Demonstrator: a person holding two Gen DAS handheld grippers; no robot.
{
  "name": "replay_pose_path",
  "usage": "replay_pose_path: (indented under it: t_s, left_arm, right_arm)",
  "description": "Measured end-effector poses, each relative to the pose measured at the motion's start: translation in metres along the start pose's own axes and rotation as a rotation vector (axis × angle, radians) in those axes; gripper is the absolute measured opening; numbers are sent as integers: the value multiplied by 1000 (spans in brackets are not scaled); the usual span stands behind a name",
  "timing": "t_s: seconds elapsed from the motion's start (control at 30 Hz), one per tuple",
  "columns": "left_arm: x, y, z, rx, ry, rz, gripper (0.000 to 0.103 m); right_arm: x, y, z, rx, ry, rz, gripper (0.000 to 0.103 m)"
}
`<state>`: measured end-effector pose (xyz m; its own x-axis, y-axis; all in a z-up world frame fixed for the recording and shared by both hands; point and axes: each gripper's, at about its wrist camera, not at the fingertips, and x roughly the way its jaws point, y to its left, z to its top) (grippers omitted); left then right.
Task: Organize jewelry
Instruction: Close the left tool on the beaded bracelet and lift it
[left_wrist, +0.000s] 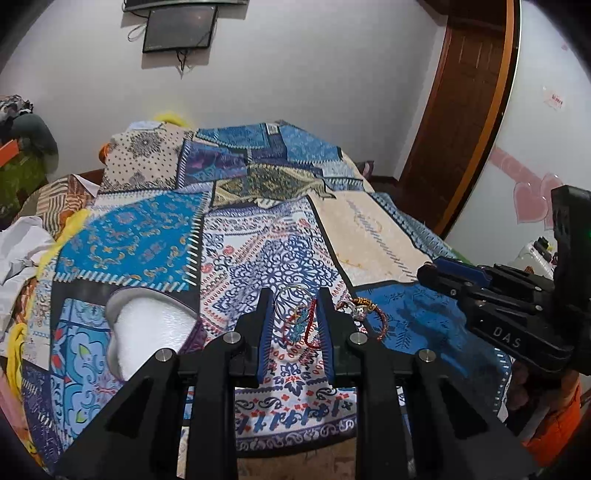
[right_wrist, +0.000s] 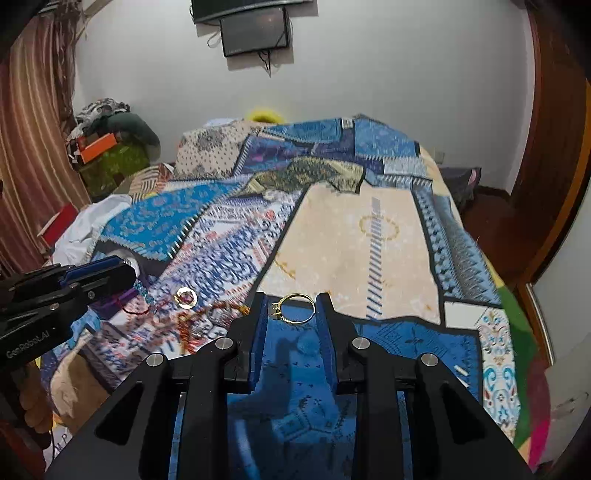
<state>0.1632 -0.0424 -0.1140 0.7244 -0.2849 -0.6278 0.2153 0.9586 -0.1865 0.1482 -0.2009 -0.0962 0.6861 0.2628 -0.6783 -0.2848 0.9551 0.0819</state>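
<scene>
In the right wrist view my right gripper (right_wrist: 291, 308) is shut on a gold ring (right_wrist: 294, 308) with a small stone, held between the blue pads just above the patchwork bedspread (right_wrist: 354, 240). In the left wrist view my left gripper (left_wrist: 293, 306) is open over a red bracelet with a blue charm (left_wrist: 301, 325) and a thin silver ring (left_wrist: 291, 295) lying on the bedspread. A gold-and-red beaded bracelet with a silver piece (left_wrist: 364, 308) lies just right of it. The right gripper shows at the right in the left wrist view (left_wrist: 430, 275). The left gripper (right_wrist: 129, 271) shows at the left in the right wrist view.
A white padded heart-shaped box (left_wrist: 147, 328) lies on the bed left of my left gripper. A round gold pendant (right_wrist: 185, 297) and an orange beaded bracelet (right_wrist: 207, 317) lie left of my right gripper. Clothes and boxes (right_wrist: 107, 147) pile up at the bed's far left.
</scene>
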Motion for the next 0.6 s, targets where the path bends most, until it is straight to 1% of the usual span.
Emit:
replay_pose_path:
  t_s: [0.3,0.47,0.6]
  left_arm:
    - [-35,21,2,-24,-74,27,22]
    - [-45,38,-1,-39,-84,33,22]
    - [-47,51,-6,-48,-77,46,22]
  right_arm:
    - [-22,34,18,-30,-79,28,24]
    - [-22,59,26,-53,-101,58,24]
    - [-17,75,25,-73,-99,78,24]
